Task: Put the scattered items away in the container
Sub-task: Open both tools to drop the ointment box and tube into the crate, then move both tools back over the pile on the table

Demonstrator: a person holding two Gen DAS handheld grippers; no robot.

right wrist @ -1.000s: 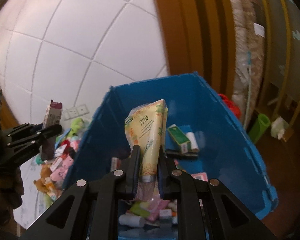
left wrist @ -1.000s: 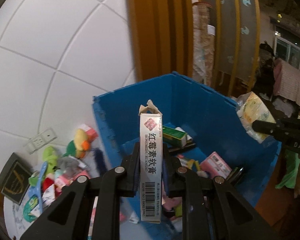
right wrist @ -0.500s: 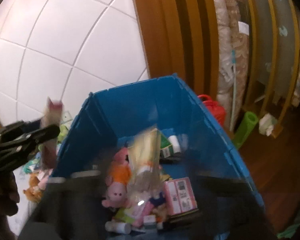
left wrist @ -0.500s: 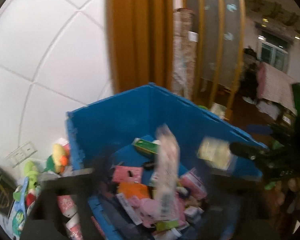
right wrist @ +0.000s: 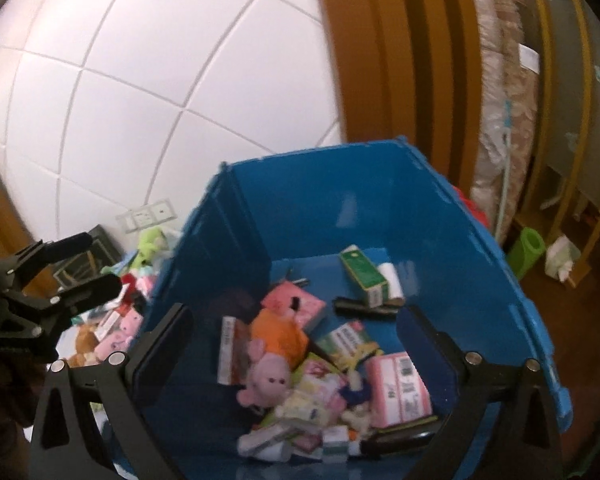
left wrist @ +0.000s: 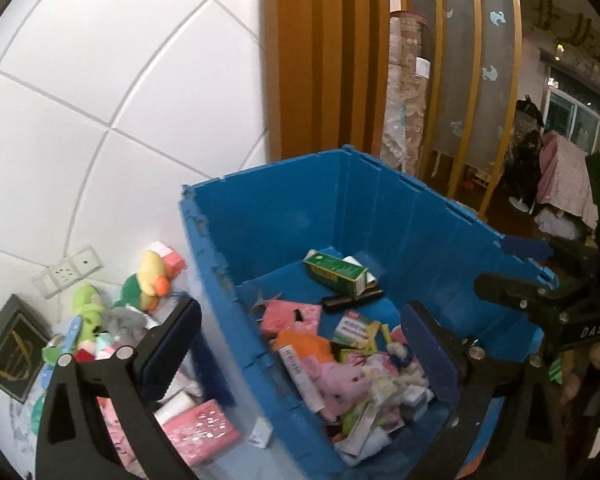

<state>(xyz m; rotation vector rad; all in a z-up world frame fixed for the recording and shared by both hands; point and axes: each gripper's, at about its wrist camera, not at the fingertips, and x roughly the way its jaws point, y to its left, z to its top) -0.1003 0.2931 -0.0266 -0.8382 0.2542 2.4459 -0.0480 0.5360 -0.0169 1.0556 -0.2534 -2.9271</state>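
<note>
Presently both grippers stand over the blue container (left wrist: 380, 208), each with its fingers spread wide and nothing between them. The left gripper (left wrist: 304, 344) straddles the container's near-left wall, one finger outside above the floor clutter, the other inside above the contents. The right gripper (right wrist: 296, 340) hangs wholly over the container's interior; its jaws have just been opening, and the frames show no item between them.

The container sits on the floor against a white tiled wall (left wrist: 100, 100), its long axis running away from the cameras toward a wooden door frame (left wrist: 320, 60). Inside it lies a loose heap. A white ointment box (right wrist: 228, 350) rests on its long side at the left of the heap, its long axis running roughly along the container's length. Beside it lie an orange plush (right wrist: 278, 336) and a pink plush (right wrist: 266, 384). A pink box with barcodes (right wrist: 398, 390) lies flat at the right, long axis also running lengthwise. A green carton (right wrist: 364, 274) lies on the bare floor of the container at the far end, tilted diagonally, with a black bar-shaped object (right wrist: 366, 307) lying crosswise just in front of it.

Outside, left of the container, scattered items remain: a green and yellow plush (left wrist: 148, 280), a pink packet (left wrist: 200, 432) lying flat, and further small packages, too jumbled to identify individually.
</note>
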